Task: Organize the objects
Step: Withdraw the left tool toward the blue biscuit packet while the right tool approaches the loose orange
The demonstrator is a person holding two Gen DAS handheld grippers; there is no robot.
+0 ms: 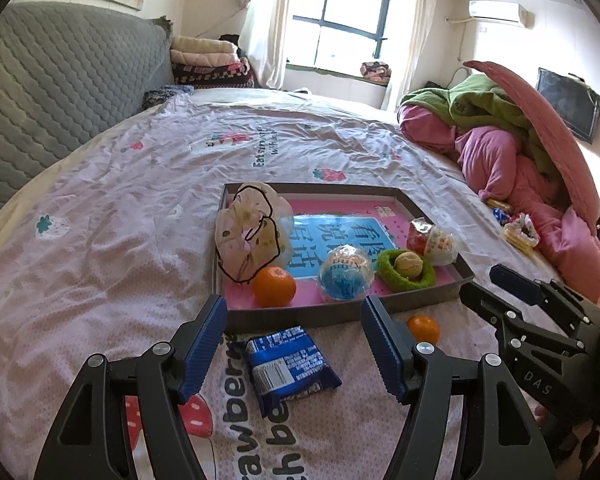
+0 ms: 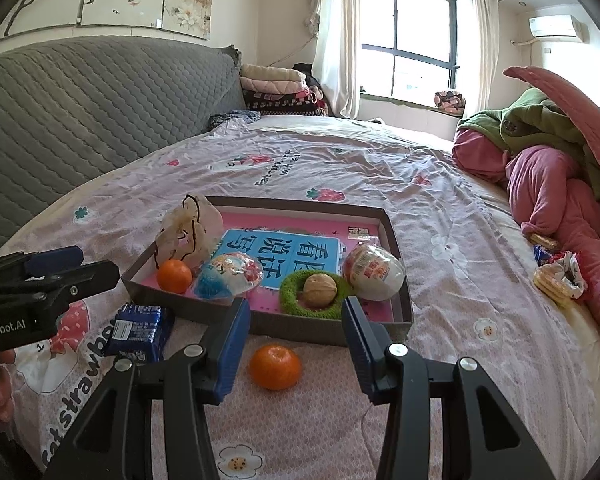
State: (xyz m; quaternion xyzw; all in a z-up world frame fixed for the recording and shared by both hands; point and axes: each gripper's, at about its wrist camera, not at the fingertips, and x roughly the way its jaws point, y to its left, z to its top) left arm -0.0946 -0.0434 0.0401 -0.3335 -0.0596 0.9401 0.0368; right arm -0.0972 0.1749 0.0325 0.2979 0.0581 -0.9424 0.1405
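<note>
A shallow cardboard box lid (image 2: 396, 312) lies on the strawberry-print bedsheet (image 2: 480, 360) and serves as the tray; everything else is placed against it. Inside it sit a frilly hair scrunchie (image 1: 246, 232) at the far left corner, a tangerine (image 1: 274, 286) by the near wall, a wrapped blue ball (image 1: 344, 274), a walnut (image 2: 319, 289) nested in a green ring scrunchie (image 2: 300, 304), and a wrapped egg-shaped toy (image 2: 374, 272) on the right.

Two things are not yet in the lid — a second tangerine (image 2: 275, 366) on the sheet just in front of the near wall, and a blue snack packet (image 1: 288, 364) in front of the lid's left corner.

The right gripper (image 2: 296, 344) stands released and empty, its jaws apart with the loose tangerine just ahead between them. The left gripper (image 1: 294, 344) is spread wide over the packet, grasping nothing.

The tangerine looks light, round and a little soft — likely to roll on the sheet, so a gentle pinch across its widest part suits it. The packet seems light, crinkly and slippery; taking it across its short sides, where the filling gives it body, would probably hold best.
</note>
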